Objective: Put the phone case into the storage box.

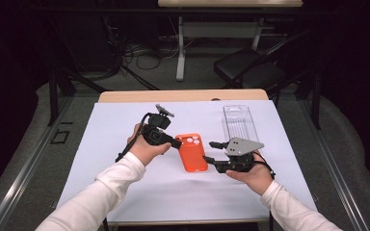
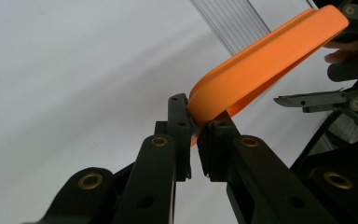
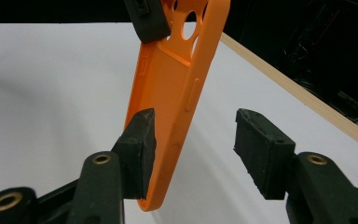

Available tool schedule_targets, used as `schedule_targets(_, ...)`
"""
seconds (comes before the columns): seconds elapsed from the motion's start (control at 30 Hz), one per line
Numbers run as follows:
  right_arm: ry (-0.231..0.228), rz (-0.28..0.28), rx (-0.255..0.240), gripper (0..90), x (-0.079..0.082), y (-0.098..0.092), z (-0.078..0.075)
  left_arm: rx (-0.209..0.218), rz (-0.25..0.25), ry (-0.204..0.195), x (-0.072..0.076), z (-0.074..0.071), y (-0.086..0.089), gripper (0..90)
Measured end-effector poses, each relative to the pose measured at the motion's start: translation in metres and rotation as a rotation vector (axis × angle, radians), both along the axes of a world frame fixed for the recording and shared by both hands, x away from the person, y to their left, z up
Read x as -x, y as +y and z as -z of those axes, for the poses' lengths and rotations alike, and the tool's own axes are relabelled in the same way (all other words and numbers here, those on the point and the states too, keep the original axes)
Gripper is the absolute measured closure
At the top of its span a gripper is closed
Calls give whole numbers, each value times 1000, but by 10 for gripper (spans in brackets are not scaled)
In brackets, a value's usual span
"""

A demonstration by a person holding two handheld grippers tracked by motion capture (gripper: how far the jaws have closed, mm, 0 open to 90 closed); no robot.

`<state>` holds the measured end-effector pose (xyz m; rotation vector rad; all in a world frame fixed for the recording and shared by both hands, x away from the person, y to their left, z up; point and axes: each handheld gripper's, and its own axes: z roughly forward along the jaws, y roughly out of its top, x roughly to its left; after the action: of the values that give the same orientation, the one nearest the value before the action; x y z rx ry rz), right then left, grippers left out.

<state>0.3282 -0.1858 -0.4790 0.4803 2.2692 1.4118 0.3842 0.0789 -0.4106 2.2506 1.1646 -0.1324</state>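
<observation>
Between the closed pads of the left gripper [image 2: 193,140] sat the camera-hole end of the orange phone case [image 1: 191,152], pinched by its rim and so held lifted off the white table cover [image 1: 125,192], judging by the gripper views. That pinch at one corner left the rest of the case free, and it hung out from the fingertips toward the right gripper [image 3: 193,154], probably so the other hand could take the far end. There the jaws stood apart: the left pad [image 3: 140,149] lay against the flat back of the case near its bottom corner, while the right pad [image 3: 261,154] was well clear of it, with bare cover showing in the gap. So the right gripper gripped nothing; it only straddled the case's lower edge, which seemed a steadying or a readying for a hold. Beyond the right fingers, farther up the table, lay a clear plastic package [image 1: 239,122], untouched, perhaps the case's own box
</observation>
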Motion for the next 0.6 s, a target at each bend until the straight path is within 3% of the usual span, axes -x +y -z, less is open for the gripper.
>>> schedule_targets(0.2, 18, 26, 24, 456, -3, 2, -4, -32, -16, 11, -5, -3, -2, 839)
schedule_targets(0.6, 1, 43, 94, 471, -12, 12, -23, -87, -22, 16, -14, -4, -9, 839)
